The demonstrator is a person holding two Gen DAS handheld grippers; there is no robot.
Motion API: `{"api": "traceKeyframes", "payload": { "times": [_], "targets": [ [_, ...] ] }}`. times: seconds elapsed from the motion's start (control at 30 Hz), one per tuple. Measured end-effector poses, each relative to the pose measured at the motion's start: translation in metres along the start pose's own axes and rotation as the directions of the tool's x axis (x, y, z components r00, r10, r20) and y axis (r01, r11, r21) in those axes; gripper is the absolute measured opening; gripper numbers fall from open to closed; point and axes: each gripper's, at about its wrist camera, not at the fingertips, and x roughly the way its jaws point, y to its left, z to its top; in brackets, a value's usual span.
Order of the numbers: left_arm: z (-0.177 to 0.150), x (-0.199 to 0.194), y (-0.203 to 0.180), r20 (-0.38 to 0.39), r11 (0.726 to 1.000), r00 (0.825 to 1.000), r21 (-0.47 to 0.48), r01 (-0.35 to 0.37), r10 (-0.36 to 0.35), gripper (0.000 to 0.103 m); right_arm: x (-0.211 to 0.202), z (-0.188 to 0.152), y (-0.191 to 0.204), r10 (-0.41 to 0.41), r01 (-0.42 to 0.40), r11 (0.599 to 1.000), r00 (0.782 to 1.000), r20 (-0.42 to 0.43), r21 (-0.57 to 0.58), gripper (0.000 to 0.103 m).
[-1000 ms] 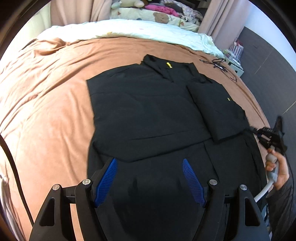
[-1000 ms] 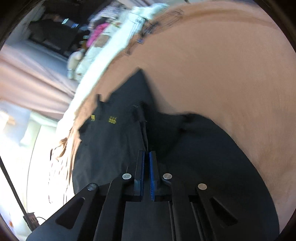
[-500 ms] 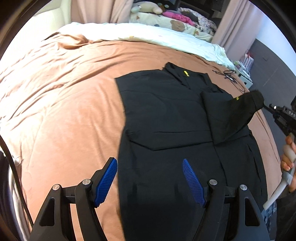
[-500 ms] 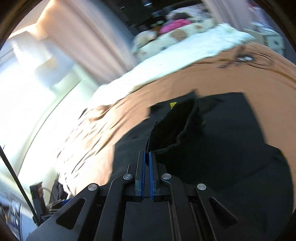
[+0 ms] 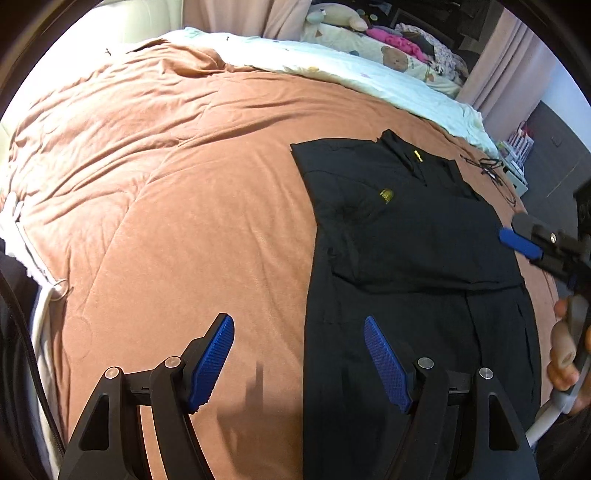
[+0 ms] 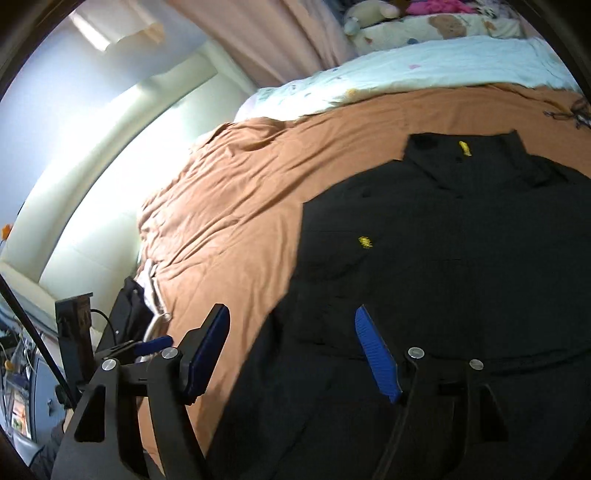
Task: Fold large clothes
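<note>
Your black jacket [image 5: 410, 236] lies flat on the brown quilt [image 5: 192, 192], toward that quilt's right side as the left wrist view shows it, collar pointing to the far pale sheet [image 5: 332, 70]. Both sleeves are folded in across the chest, so the upper part forms a neat block with a small yellow logo [image 5: 386, 195] on top, and a yellow zip pull [image 5: 417, 155] sits at the collar. The hem end runs down toward you.

Your left gripper [image 5: 299, 360] hangs above the jacket's near left edge, jaws wide, one blue pad over the quilt and the other over the black cloth, nothing between them.

Your right gripper [image 6: 291, 352] has just been opening; its jaws now stand wide over the jacket's lower left part with nothing held. From the left view it comes in at the jacket's right edge, your right hand [image 5: 565, 347] on its handle.

Beyond the jacket, a black cable [image 5: 487, 168] lies on the quilt near the collar, and soft toys [image 5: 340, 16] sit past the sheet.
</note>
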Motion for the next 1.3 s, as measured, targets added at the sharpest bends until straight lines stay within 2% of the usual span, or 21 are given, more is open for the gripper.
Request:
{"api": "traceKeyframes", "payload": {
  "times": [0.2,0.37,0.47,0.53,0.7,0.8,0.83,0.87,0.93,1.1,1.23,1.27,1.3],
  "targets": [
    [0.013,0.023,-0.019,-0.004,0.999,0.999,0.012,0.044,-0.044,0.075,-0.039,-0.009,-0.059,-0.144,0.142,0.987,0.989,0.020,0.071,0.069],
    [0.023,0.048,-0.045,-0.011,0.996,0.997,0.047,0.077,-0.076,0.075,-0.085,-0.021,-0.100,-0.282,0.275,0.953,0.958,0.041,0.129,0.069],
    [0.026,0.063,-0.059,-0.020,0.994,0.997,0.070,0.078,-0.077,0.075,-0.116,-0.029,-0.125,-0.412,0.400,0.901,0.910,0.044,0.167,0.069],
    [0.027,0.075,-0.068,-0.028,0.994,0.997,0.090,0.069,-0.066,0.075,-0.127,-0.035,-0.145,-0.505,0.492,0.852,0.862,0.031,0.180,0.069],
    [0.029,0.101,-0.084,-0.044,0.989,0.999,0.146,0.009,-0.002,0.075,-0.124,-0.037,-0.176,-0.649,0.648,0.746,0.759,-0.047,0.153,0.069],
    [0.031,0.118,-0.088,-0.048,0.980,0.996,0.188,-0.066,0.076,0.075,-0.112,-0.036,-0.189,-0.660,0.665,0.727,0.745,-0.090,0.170,0.069],
    [0.032,0.123,-0.088,-0.052,0.978,0.994,0.194,-0.083,0.095,0.075,-0.110,-0.035,-0.192,-0.671,0.679,0.718,0.734,-0.105,0.157,0.069],
    [0.033,0.130,-0.088,-0.058,0.975,0.992,0.199,-0.100,0.114,0.075,-0.103,-0.036,-0.194,-0.693,0.705,0.698,0.709,-0.127,0.127,0.069],
    [0.035,0.139,-0.088,-0.067,0.970,0.988,0.207,-0.125,0.141,0.075,-0.090,-0.036,-0.199,-0.718,0.732,0.674,0.680,-0.150,0.099,0.069],
    [0.035,0.157,-0.091,-0.071,0.958,0.980,0.233,-0.167,0.188,0.075,-0.095,-0.041,-0.210,-0.707,0.715,0.670,0.697,-0.120,0.199,0.069],
    [0.033,0.156,-0.102,-0.022,0.937,0.963,0.240,-0.254,0.267,0.074,-0.095,-0.043,-0.204,-0.732,0.738,0.645,0.671,-0.116,0.198,0.069],
    [0.032,0.153,-0.106,-0.010,0.930,0.958,0.247,-0.274,0.285,0.073,-0.096,-0.045,-0.199,-0.726,0.732,0.650,0.677,-0.117,0.206,0.069],
    [0.031,0.150,-0.108,-0.002,0.927,0.957,0.249,-0.280,0.290,0.073,-0.099,-0.047,-0.196,-0.712,0.718,0.663,0.692,-0.117,0.212,0.069]
  ]
}}
